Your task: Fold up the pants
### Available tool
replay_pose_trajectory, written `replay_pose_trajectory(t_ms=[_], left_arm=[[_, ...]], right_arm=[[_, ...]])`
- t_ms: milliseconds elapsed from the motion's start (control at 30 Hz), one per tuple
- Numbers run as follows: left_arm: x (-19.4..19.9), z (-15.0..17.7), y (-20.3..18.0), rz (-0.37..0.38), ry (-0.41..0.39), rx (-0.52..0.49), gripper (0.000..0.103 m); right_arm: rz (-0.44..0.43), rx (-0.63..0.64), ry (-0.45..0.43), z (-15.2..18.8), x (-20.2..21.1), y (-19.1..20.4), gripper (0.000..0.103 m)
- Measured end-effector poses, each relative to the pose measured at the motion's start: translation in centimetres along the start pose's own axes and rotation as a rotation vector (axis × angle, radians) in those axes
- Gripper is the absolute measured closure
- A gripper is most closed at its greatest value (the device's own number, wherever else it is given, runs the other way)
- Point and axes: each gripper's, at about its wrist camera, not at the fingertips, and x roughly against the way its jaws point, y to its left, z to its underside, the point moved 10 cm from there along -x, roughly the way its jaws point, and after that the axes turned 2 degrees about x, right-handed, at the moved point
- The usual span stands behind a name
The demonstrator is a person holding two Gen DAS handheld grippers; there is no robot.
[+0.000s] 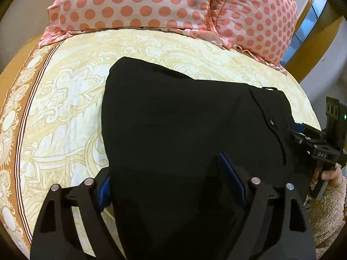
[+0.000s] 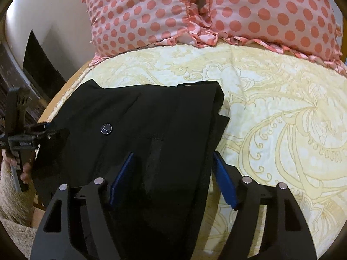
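Observation:
Black pants point(image 1: 184, 125) lie in a folded stack on a cream patterned bedspread point(image 1: 71, 91). They also show in the right wrist view point(image 2: 151, 117), with a round button point(image 2: 106, 128) on the waist part. My left gripper point(image 1: 171, 179) is open, its blue pads either side of the near edge of the pants. My right gripper point(image 2: 173, 173) is open too, astride the near right edge. Each gripper shows in the other's view, the right one point(image 1: 303, 136) and the left one point(image 2: 41, 133), both at the fabric's edge.
Two pink pillows with coral dots point(image 1: 134, 4) point(image 2: 271, 13) lie at the head of the bed. A wooden headboard frame point(image 1: 314, 43) stands at the right. A dark screen point(image 2: 39, 65) stands left of the bed. Bare bedspread point(image 2: 282, 130) lies to the right of the pants.

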Motion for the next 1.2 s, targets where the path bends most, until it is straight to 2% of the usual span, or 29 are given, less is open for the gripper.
replay_pose_trajectory(t_ms=[67, 133, 267, 333, 367, 400, 467, 533, 633, 667, 700, 733, 767, 867, 1000, 1200], left_arm=[[0.1, -0.1, 0.1, -0.015, -0.004, -0.005, 0.033], [0.6, -0.1, 0.0, -0.041, -0.020, -0.031, 0.054], [1.1, -0.3, 0.5, -0.063, -0.036, -0.033, 0.077], [1.6, -0.4, 0.2, -0.059, -0.055, -0.041, 0.091], [1.9, -0.5, -0.1, -0.065, -0.069, -0.056, 0.091], [2.3, -0.5, -0.4, -0.082, -0.081, -0.075, 0.092], [2.5, -0.5, -0.9, -0.109, -0.090, -0.108, 0.092], [2.0, -0.4, -1.2, -0.147, -0.076, -0.148, 0.091], [1.3, -0.4, -1.1, -0.144, -0.058, -0.141, 0.083], [1.2, -0.4, -1.0, -0.139, -0.054, -0.136, 0.082], [1.1, -0.5, -0.9, -0.139, -0.056, -0.126, 0.083], [1.2, -0.6, -0.9, -0.137, -0.064, -0.121, 0.088], [1.4, -0.6, -1.0, -0.131, -0.072, -0.123, 0.092], [2.5, -1.3, -1.5, -0.120, -0.122, -0.131, 0.094], [3.6, -3.1, -2.4, -0.095, -0.166, -0.134, 0.094], [3.2, -9.1, -3.5, -0.096, -0.231, -0.150, 0.094]], right_arm=[[0.007, 0.044, -0.023, 0.1, 0.4, 0.3, 0.043], [0.011, 0.047, -0.040, 0.0, 0.9, 0.1, 0.057], [-0.031, -0.006, -0.045, 0.0, 0.7, -0.7, 0.058], [0.033, 0.064, -0.072, -0.1, 1.2, 0.0, 0.067], [0.060, 0.099, -0.080, -0.1, 1.5, 0.3, 0.070], [0.087, 0.146, -0.091, -0.1, 1.8, 0.9, 0.079], [0.128, 0.217, -0.112, -0.2, 2.4, 2.0, 0.079], [0.146, 0.219, -0.081, -0.1, 1.8, 1.7, 0.074], [0.057, 0.093, -0.043, -0.3, 0.6, 0.0, 0.062], [0.025, 0.059, -0.036, -0.2, 0.3, -0.4, 0.062], [-0.017, 0.022, -0.033, -0.3, 0.1, -0.8, 0.065], [-0.048, 0.016, -0.044, -0.3, 0.2, -0.7, 0.080], [-0.059, 0.033, -0.058, -0.4, 0.4, -0.3, 0.083], [-0.030, 0.106, -0.102, -0.9, 1.6, 0.8, 0.090], [-0.063, 0.099, -0.139, -3.0, 2.7, 1.0, 0.092], [-0.038, 0.063, -0.200, -8.5, 2.2, -1.1, 0.092]])
